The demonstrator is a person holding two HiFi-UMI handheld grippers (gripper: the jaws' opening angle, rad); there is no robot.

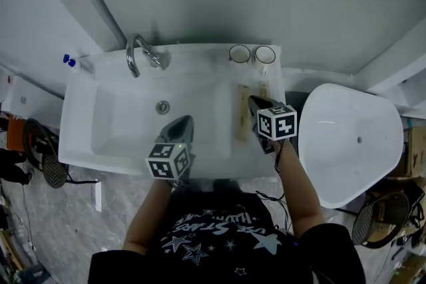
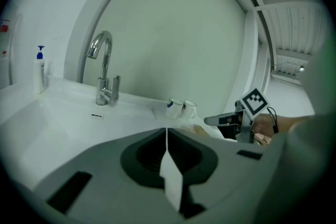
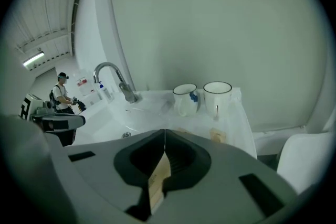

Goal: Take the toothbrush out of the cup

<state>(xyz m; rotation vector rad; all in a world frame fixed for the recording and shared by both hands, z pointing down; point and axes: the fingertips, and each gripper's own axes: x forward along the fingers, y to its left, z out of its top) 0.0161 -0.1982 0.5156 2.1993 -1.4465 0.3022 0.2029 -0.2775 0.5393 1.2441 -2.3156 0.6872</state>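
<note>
Apparently the wooden toothbrush (image 1: 243, 113) is lying on the sink ledge (image 1: 274, 80), outside the cups (image 1: 230, 54), judged light, stiff and slick, best being pinched mid-handle, while left gripper (image 2: 166, 134) and right gripper (image 3: 165, 136) are being carried closed, empty.

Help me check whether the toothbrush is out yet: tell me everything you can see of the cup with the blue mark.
The blue-marked cup is a white mug, glossy like ceramic or enamel, with a thin dark rim and a blue mark on its side. It stands upright on the back ledge of the sink, to the right of the tap in the head view, close beside a second cup; whether they touch is unclear. Nothing sticks out of its mouth.
</note>
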